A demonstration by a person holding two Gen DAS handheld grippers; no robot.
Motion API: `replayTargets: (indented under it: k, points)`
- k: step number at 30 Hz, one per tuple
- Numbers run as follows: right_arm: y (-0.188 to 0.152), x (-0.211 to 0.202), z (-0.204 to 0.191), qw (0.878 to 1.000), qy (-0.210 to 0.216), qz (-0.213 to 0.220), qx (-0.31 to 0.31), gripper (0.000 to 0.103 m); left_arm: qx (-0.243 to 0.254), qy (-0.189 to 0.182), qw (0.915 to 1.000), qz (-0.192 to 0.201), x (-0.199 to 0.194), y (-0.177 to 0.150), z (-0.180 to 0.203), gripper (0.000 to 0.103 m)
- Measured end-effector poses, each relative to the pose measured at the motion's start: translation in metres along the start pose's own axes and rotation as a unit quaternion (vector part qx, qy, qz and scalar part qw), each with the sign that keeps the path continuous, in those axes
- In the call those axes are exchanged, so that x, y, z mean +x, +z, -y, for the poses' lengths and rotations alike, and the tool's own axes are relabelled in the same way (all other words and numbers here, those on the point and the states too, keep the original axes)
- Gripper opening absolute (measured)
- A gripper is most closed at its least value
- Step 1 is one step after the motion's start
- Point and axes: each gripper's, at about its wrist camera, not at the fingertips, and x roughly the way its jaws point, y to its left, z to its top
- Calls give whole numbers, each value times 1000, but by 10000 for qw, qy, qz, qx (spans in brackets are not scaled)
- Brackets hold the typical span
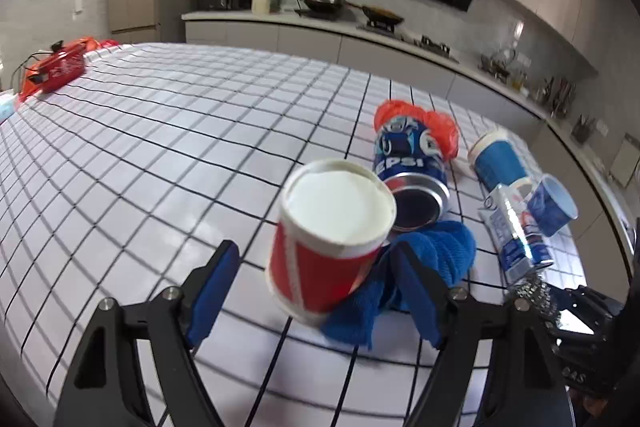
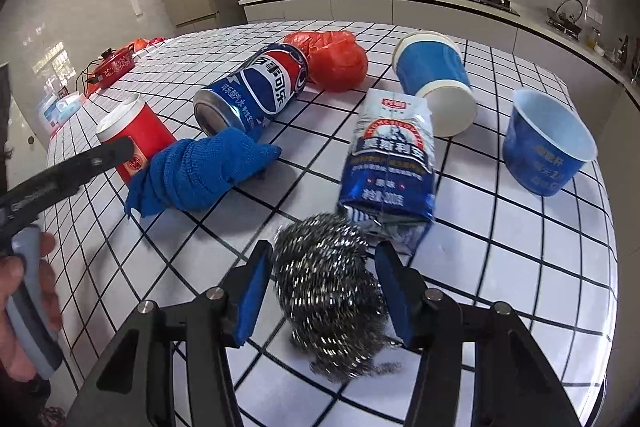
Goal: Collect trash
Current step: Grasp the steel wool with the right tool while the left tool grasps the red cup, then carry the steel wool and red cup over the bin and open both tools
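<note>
L gripper (image 1: 316,287) gaped around the red paper cup (image 1: 324,243) (upside down); R gripper (image 2: 324,291) bracketed the steel-wool scourer (image 2: 328,303), unclenched, pre-grasp.

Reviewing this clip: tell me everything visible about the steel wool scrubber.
The steel wool scrubber is a rounded ball of tangled, shiny metal coils, loose strands fraying at its lower edge. It rests on the checked tablecloth between the blue pads of the right hand-held gripper; the jaws flank it without visibly squeezing. Its far side sits against, or just before, the blue milk carton. In the left wrist view only a sliver shows.
</note>
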Motion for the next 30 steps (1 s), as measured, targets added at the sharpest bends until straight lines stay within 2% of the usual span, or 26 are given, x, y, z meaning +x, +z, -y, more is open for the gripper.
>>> replayTargets:
  k: [3,4,8,15,30]
  points:
    - [0,3,-3,10000,-11,-56,-45,55,-58,-37,9999,-112,12,-1,-2,75]
    - [0,3,-3,10000,-27,-18,-29,47,-81,-62,9998,-149,15,-1,-2,64]
    - [9,7,-3,9999,-30,114,122,44,-115,-56,9999,-46,11,-5,-2,57]
    - [19,15,-11,9997,52,170,189,42,41,27,10000,34,-2,-11,5,53]
    - [19,-26,-25,9985,242,496,-19,40,54,89,9995,292,-50,-22,6,51]
